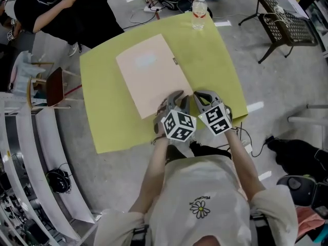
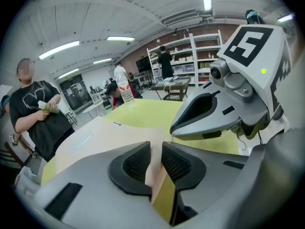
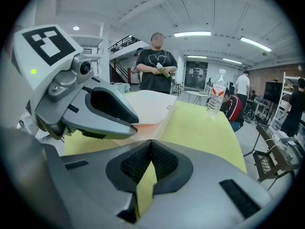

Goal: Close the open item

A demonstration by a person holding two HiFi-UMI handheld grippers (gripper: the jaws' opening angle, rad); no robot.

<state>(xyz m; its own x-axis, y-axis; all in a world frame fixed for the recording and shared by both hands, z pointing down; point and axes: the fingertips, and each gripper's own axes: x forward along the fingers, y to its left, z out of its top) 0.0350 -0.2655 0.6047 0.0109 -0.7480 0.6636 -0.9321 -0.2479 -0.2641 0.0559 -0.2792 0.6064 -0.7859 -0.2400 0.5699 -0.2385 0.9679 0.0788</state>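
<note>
A flat beige folder (image 1: 148,70) lies closed on the yellow table (image 1: 215,60), with a small dark tab on its right edge. My left gripper (image 1: 174,97) rests at the folder's near corner. In the left gripper view its pads (image 2: 138,163) stand a narrow gap apart, and only the beige folder (image 2: 95,137) shows through that gap, so nothing is gripped. My right gripper (image 1: 205,97) is just to the right, over bare table beside the folder's edge. In the right gripper view its pads (image 3: 164,159) meet at the tip with nothing between them.
A clear water bottle (image 1: 199,12) stands at the table's far edge. A person in black (image 1: 61,9) stands beyond the far left corner, near a wooden chair (image 1: 48,86). A black metal side table (image 1: 284,17) is at the upper right. Cables lie on the floor.
</note>
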